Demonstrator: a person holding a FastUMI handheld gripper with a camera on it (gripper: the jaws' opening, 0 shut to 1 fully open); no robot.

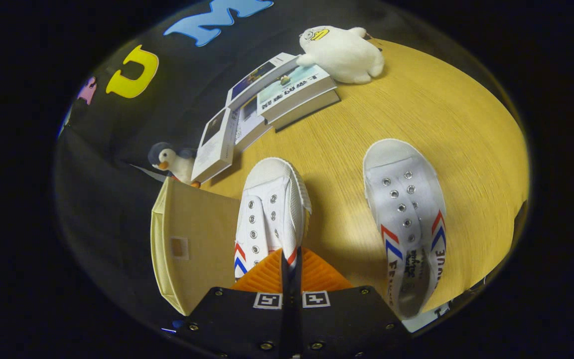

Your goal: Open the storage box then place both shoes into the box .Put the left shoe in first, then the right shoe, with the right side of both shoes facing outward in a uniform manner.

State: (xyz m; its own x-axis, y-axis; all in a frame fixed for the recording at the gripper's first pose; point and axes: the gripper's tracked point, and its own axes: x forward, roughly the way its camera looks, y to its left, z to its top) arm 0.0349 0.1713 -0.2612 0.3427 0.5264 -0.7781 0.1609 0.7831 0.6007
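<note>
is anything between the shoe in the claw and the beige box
Nothing visible does. The claw is shut on the white shoe, which overlaps the edge of the beige box; the other shoe lies on the opposite side.

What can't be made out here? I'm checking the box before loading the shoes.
- Storage box: its inside and lid state, hidden behind its near wall, gripper view.
- Gripped shoe: heel hidden behind the tool, whose fingers close on it.
- Penguin toy: lower body hidden by the box.
</note>
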